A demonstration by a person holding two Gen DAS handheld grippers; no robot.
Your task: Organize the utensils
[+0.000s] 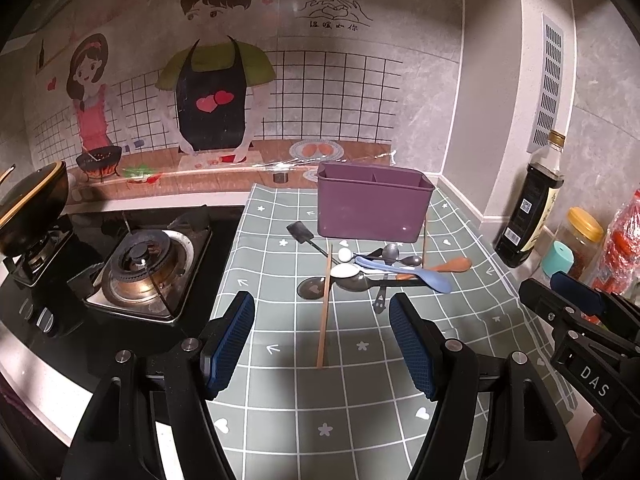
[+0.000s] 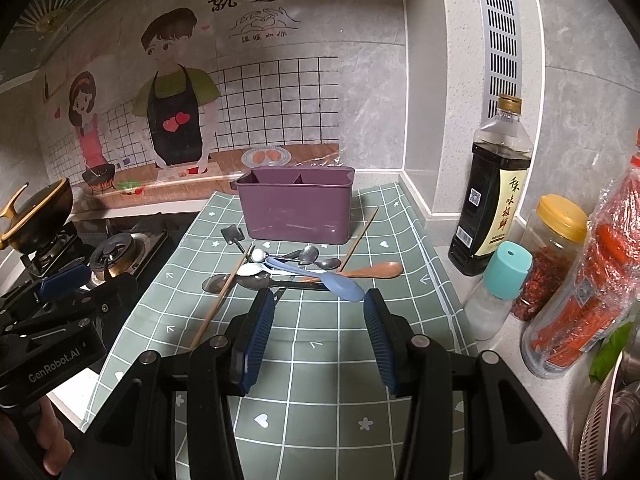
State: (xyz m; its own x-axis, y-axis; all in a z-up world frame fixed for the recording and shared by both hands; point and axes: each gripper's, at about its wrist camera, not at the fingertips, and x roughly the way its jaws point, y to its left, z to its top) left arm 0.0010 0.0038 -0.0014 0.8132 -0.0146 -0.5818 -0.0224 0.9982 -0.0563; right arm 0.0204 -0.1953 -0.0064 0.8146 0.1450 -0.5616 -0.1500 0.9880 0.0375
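Ribbed blue pads (image 2: 256,336), gridded mat (image 2: 320,400).

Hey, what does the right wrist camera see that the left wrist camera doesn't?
Only the right wrist view shows the metal colander at its lower right edge and the left gripper from the side.

Only the left wrist view shows the stove knobs and the right gripper from the side.

Both show the purple caddy, the utensil pile including the blue spoon and wooden spoon, the two chopsticks, the soy sauce bottle and the stove.
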